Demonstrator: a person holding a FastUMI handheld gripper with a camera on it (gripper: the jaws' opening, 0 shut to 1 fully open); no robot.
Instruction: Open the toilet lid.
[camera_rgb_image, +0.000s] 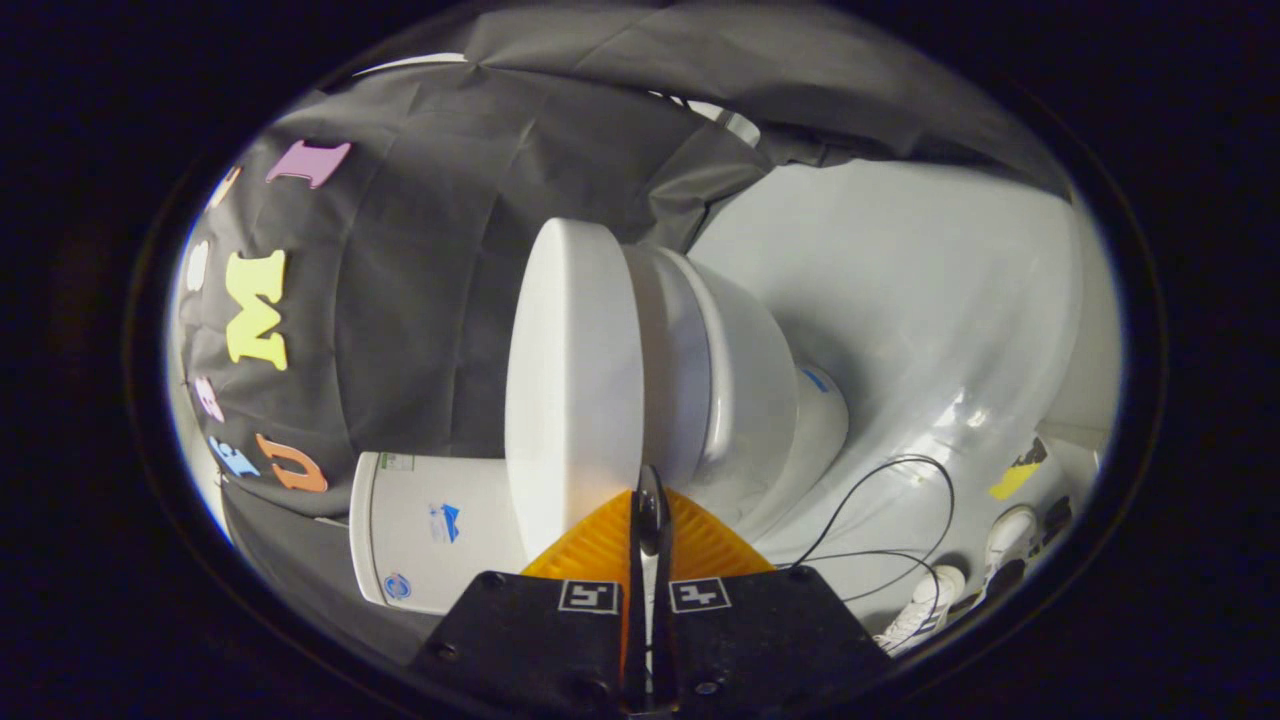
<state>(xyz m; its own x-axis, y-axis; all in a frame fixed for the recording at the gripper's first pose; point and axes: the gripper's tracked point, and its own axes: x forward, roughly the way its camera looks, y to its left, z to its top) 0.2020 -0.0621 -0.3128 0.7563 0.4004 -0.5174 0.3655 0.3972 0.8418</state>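
Note:
The white toilet appears turned on its side, with the floor to the right. Its lid (575, 380) lies flat over the seat (672, 370) and bowl (750, 390). The tank (435, 530) stands behind the lid, just left of my fingers. My gripper (648, 500) reaches the lid's side rim near the tank end. The orange fingers (600, 545) are closed to a thin slit, one on the lid's top side and one on its underside. The rim line runs straight into that slit, so they pinch the lid's edge.
Black cloth walls the booth behind the toilet. Thin black cables (900, 500) loop over the white floor (930, 300) beside the bowl. A person's white shoes (925, 600) stand on the floor close to my fingers.

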